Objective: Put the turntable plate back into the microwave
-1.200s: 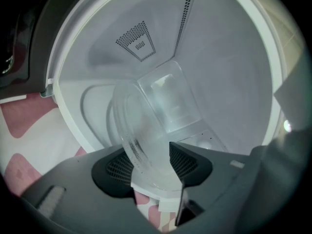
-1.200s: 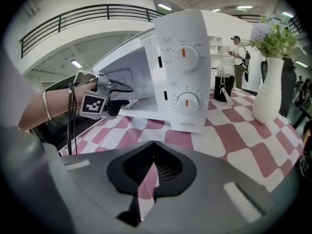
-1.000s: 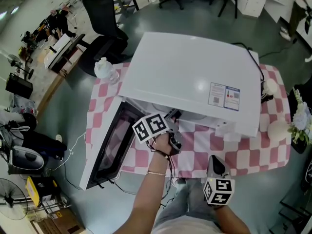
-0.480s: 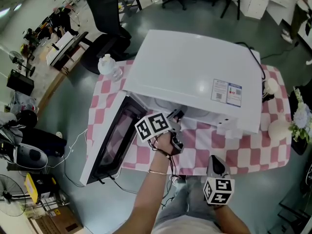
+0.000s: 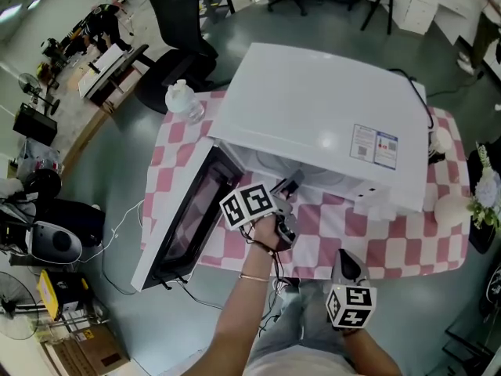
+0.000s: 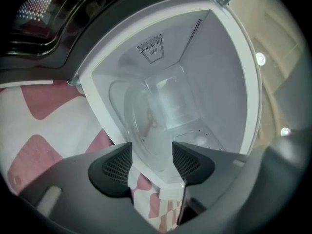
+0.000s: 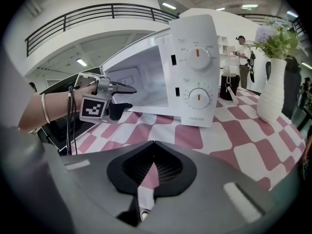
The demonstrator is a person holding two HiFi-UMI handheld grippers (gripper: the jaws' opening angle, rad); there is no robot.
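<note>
Counted: one microwave (image 5: 313, 116), one door (image 5: 184, 218) swung open toward 8 o'clock, two grippers. Inside the cavity, one turntable plate (image 6: 151, 121), near rim between left gripper (image 6: 152, 162) jaws just opened wide, not pressing. Right gripper (image 7: 148, 172) at 5 o'clock: closed together, empty.

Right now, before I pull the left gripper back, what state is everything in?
microwave door: open, swung wide.
turntable plate: lying inside the microwave, near rim between the left jaws.
left gripper: open; jaws have just been opening, pads not pressing the plate.
right gripper: shut, empty, held back from the microwave.
vase: upright beside the microwave.
</note>
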